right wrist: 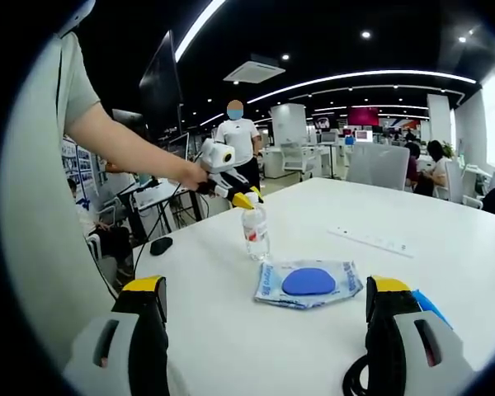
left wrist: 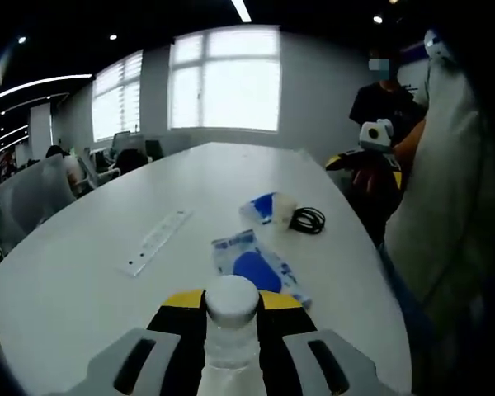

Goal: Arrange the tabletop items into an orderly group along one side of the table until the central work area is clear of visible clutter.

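My left gripper [left wrist: 231, 302] is shut on a clear plastic bottle [left wrist: 231, 330] with a white cap, held upright between the jaws. In the right gripper view the same left gripper [right wrist: 235, 196] grips the bottle [right wrist: 254, 233] near its top, its base at the tabletop. A blue and white packet [left wrist: 256, 268] [right wrist: 307, 282] lies flat mid-table. A clear ruler [left wrist: 157, 242] [right wrist: 371, 241] lies beyond it. My right gripper [right wrist: 266, 290] is open, jaws wide apart, nothing between them; it also shows at the table's right edge [left wrist: 346, 162].
A second blue and white pack [left wrist: 268, 206] [right wrist: 429, 305] and a coiled black cable [left wrist: 308, 219] [right wrist: 359, 379] lie near the right gripper. The white oval table [left wrist: 82, 289] has bare surface around. A person [right wrist: 235, 132] stands behind; office desks and chairs surround.
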Tool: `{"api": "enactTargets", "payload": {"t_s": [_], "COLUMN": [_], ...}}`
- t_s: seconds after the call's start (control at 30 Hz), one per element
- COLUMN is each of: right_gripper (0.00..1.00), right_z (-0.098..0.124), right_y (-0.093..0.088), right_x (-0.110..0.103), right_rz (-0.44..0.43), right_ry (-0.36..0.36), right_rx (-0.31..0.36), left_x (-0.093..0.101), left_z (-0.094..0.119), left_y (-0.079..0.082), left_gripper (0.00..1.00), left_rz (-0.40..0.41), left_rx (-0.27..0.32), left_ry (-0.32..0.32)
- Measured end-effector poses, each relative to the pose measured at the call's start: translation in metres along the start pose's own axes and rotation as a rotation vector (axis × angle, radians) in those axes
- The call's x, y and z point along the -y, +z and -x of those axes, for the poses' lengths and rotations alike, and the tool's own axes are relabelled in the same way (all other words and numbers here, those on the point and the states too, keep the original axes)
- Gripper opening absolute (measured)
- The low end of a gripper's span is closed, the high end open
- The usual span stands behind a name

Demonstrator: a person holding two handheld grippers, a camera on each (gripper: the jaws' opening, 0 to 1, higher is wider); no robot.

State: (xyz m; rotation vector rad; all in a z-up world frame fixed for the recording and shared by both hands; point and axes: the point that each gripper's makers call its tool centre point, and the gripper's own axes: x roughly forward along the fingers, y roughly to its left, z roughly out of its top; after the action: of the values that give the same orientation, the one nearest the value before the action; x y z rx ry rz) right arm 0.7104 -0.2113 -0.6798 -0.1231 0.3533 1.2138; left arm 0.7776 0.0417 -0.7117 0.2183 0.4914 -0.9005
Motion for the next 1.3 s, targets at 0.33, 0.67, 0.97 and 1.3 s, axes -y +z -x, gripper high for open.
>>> {"api": "enactTargets", "payload": {"t_s": [0.33,0.67,0.97,1.3], "right_gripper": [0.97,0.97,0.97,0.97], "right_z": [-0.0004,-0.0003,-0.0007,0.0013], "right_y": [0.0001,0.0000,0.0009,0.0010], "right_x": [0.0017,0.0028,0.0027,0.0034], "right_rz": [0.000,0.001,0.001,0.003], "right_ry": [-0.005,-0.009,-0.009,-0.010], "right_rx": [0.000,-0.003,-0.003,-0.001], "left_x": [0.0000,0.0005,0.0009,-0.0023], "left_z": [-0.0001,-0.0001,-0.0001,0.0009], "left_y": [-0.0003,-0.0007,-0.0015,0.0030], "left_gripper": [0.20,0.21,0.23,0.28], "left_rz": [-0.003,-0.008,0.007,0.015], "left_rx": [-0.010,-0.016,-0.017,-0.010], "left_ry": [-0.039,-0.057,-0.057,-0.028]}}
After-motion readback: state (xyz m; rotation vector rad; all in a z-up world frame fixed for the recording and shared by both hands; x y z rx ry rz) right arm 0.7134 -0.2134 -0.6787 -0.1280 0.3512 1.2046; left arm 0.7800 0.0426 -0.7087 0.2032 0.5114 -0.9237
